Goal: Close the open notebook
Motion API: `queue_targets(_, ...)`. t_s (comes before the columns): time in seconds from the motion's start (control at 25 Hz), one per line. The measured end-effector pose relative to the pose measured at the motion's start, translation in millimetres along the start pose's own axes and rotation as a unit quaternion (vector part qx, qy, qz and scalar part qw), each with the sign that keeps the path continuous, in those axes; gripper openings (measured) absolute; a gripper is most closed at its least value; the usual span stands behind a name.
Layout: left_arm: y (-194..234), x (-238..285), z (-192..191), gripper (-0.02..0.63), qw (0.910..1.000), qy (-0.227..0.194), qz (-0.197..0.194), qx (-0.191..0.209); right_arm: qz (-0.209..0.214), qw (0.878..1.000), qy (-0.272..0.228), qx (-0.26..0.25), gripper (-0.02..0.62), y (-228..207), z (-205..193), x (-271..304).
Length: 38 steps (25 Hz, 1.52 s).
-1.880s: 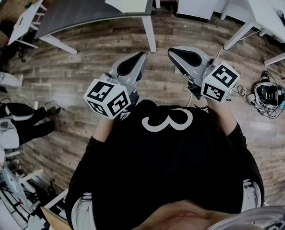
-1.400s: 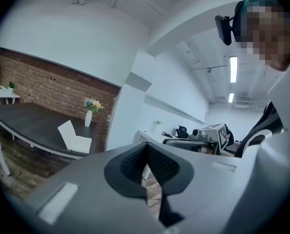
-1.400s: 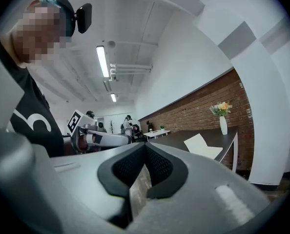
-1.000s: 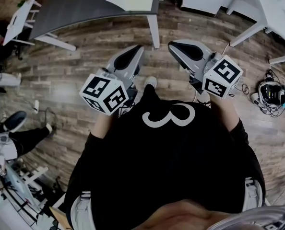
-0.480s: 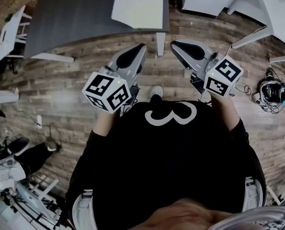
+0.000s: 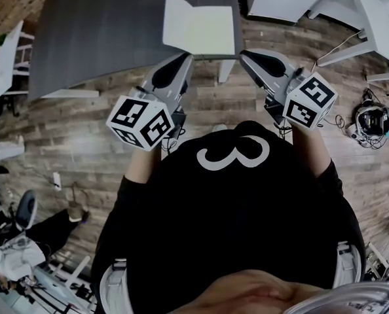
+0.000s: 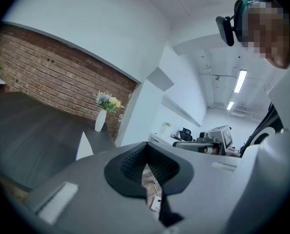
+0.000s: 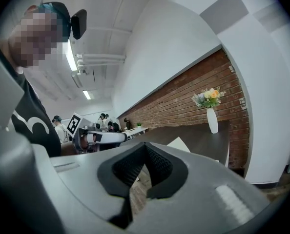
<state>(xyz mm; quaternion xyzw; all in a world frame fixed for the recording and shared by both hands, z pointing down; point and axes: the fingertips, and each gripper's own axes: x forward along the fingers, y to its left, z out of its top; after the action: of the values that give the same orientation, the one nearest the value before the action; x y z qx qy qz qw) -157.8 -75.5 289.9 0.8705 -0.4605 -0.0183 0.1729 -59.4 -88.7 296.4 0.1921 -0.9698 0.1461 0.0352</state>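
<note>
The open notebook (image 6: 201,28) lies with its white pages up at the near right corner of a dark grey table (image 6: 103,31). A raised white page of the notebook (image 7: 85,145) shows in the left gripper view, and the notebook (image 8: 179,144) also appears in the right gripper view. My left gripper (image 6: 185,58) is held just short of the table's near edge, below the notebook, its jaws together and holding nothing. My right gripper (image 6: 245,55) hovers off the table's right corner, likewise shut and bare. Both grippers (image 7: 146,145) (image 8: 145,144) show their tips touching.
A white vase of flowers (image 7: 102,118) (image 8: 212,118) stands at the table's far end by a brick wall. White tables (image 6: 371,18) stand at the right, with cables and gear on the wood floor (image 6: 371,120). A person's legs (image 6: 18,227) show at lower left.
The table and notebook have come nearer in the head view as the person stepped toward them. Both grippers stayed shut and now reach the table's near edge.
</note>
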Motion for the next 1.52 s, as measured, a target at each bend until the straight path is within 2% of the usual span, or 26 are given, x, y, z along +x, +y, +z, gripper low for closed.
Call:
queue_targets(0.16, 20.3, 7.3, 7.5, 0.015, 1.0000, -0.006, 0.005, -0.006, -0.004, 1.000, 0.002, 0.002, 0.002, -14.2, 2.1, 9.8)
queue_targets(0.32, 35.7, 16.5, 13.5, 0.015, 0.9994, -0.008, 0.008, -0.033, 0.001, 1.000, 0.004, 0.009, 0.002, -34.0, 3.6, 18.4)
queue_targets(0.72, 110.1, 34.8, 24.2, 0.015, 0.9965, -0.007, 0.069, -0.048, 0.018, 0.999, 0.023, 0.035, 0.002, -90.0, 7.0, 55.8)
queue_targets(0.96, 156.0, 43.6, 29.1, 0.014, 0.9941, -0.015, 0.091, -0.057, 0.009, 0.999, 0.034, 0.040, 0.002, -121.4, -0.7, 70.1)
queue_targets(1.24, 201.6, 62.4, 8.3, 0.015, 0.9943, 0.002, 0.093, -0.051, 0.003, 0.997, 0.052, 0.058, 0.002, -148.2, -9.7, 75.5)
queue_targets(1.52, 231.0, 77.1, -24.0, 0.015, 0.9935, 0.021, 0.084, -0.075, -0.007, 0.995, 0.072, 0.069, 0.002, -164.8, -23.2, 71.3)
